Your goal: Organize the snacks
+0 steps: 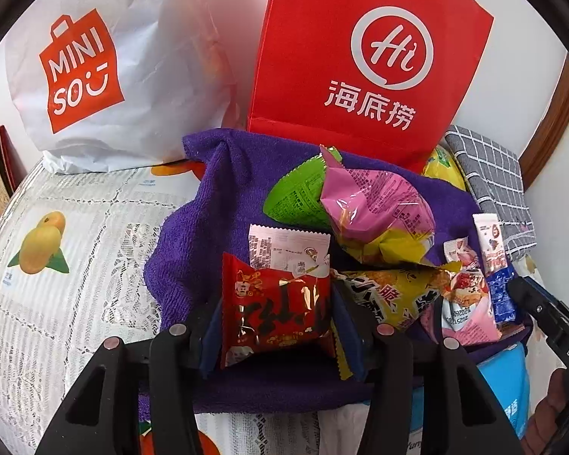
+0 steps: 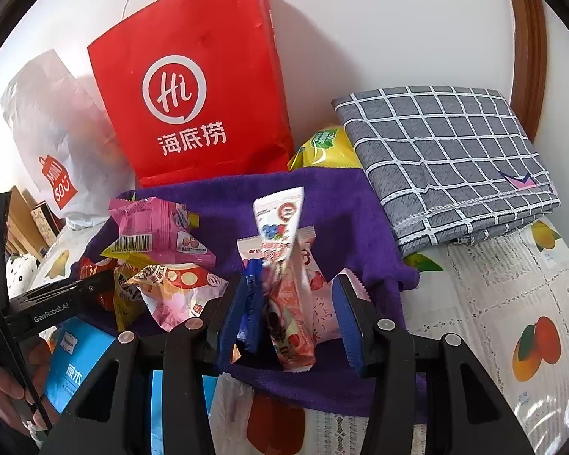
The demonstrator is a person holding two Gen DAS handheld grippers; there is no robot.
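A pile of snack packets lies on a purple towel. My left gripper has its jaws on both sides of a red foil packet, touching it. Behind it lie a white packet, a green packet, a pink and yellow bag and a yellow packet. My right gripper stands wide around several slim packets: a white and blue stick, a pink strawberry packet and a pink wafer packet. Its jaws are apart from them on the right.
A red Haidilao paper bag and a white Miniso bag stand at the back against the wall. A folded grey checked cloth lies at the right. A blue box sits at the table's front. The tablecloth has fruit prints.
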